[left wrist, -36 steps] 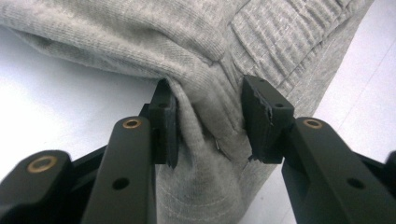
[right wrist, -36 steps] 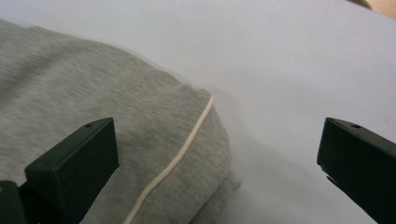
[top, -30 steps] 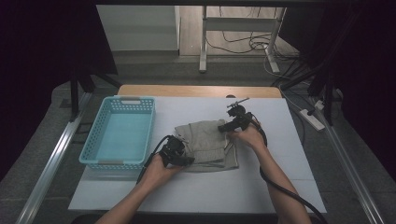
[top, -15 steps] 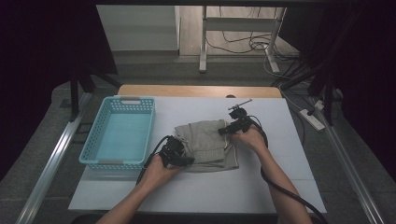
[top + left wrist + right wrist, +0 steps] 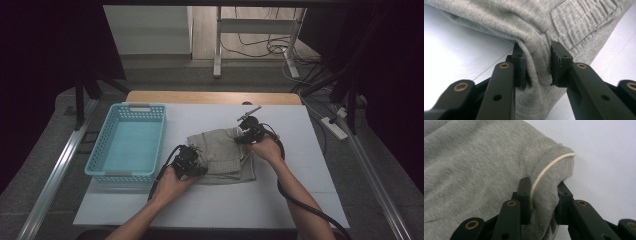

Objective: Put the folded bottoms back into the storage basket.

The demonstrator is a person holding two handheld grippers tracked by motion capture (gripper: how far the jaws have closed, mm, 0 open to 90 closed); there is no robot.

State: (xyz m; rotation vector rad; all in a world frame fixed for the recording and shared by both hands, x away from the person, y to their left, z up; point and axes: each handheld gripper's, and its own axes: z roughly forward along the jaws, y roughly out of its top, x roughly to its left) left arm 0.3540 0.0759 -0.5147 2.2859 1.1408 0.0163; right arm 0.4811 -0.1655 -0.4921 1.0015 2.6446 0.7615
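A folded grey knit garment (image 5: 222,156) lies in the middle of the white table (image 5: 300,200). My left gripper (image 5: 199,167) sits at its near left corner. In the left gripper view the jaws (image 5: 536,58) have just been closing and pinch a raised fold of the grey cloth (image 5: 574,27). My right gripper (image 5: 241,137) is at the far right corner. In the right gripper view it (image 5: 544,188) is shut on a bunched edge of the garment (image 5: 474,165), with a white cord (image 5: 549,167) running along that edge.
A light blue plastic basket (image 5: 125,108) with nothing in it stands at the left of the table, close to the left hand. A wooden strip (image 5: 210,97) marks the far edge. Table legs and cables lie on the floor beyond, and a power strip (image 5: 336,128) lies at the right.
The right gripper has shifted slightly towards the person at the garment's far right corner. The left hand and the garment's outline look the same.
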